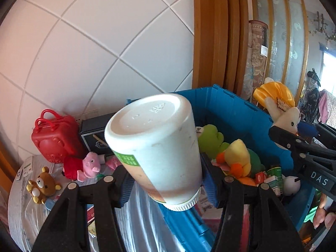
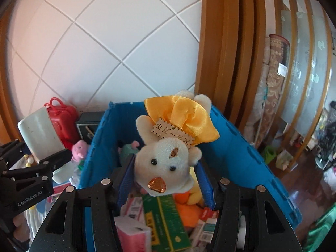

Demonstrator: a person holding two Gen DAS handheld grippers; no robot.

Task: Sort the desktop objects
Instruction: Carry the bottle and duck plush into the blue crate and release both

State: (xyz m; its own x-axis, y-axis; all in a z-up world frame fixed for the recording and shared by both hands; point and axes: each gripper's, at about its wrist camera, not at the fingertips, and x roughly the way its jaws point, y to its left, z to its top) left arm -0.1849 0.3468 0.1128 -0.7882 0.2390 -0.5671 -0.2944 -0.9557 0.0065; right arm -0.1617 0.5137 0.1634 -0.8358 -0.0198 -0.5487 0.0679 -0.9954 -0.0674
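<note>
A white plastic bottle (image 1: 155, 151) sits clamped between the blue pads of the left gripper (image 1: 166, 180), cap end toward the camera and flat base tipped up and away, held in the air at the near-left corner of a blue crate (image 1: 237, 107). The jaws stand partly apart, pressed on the bottle's sides. Beside it, the right gripper (image 2: 166, 175) pinches a cream plush mouse (image 2: 166, 163) by the head, its jaws likewise part-way open around the soft toy; the mouse wears a yellow satin bow (image 2: 189, 117) and a small wooden tag with writing. It hangs over the crate's open top.

Inside the crate lie a yellow plush duck (image 1: 239, 157), a green plush toy (image 1: 210, 138), a green carton (image 2: 166, 220), a pink box (image 2: 134, 235) and other small packs. Left of the crate, on the table, rest a red toy suitcase (image 1: 54, 136), a dark box (image 1: 94, 134), a pink pig doll (image 1: 84, 166) and a brown bear figure (image 1: 42, 184). White tiled wall rises behind.
</note>
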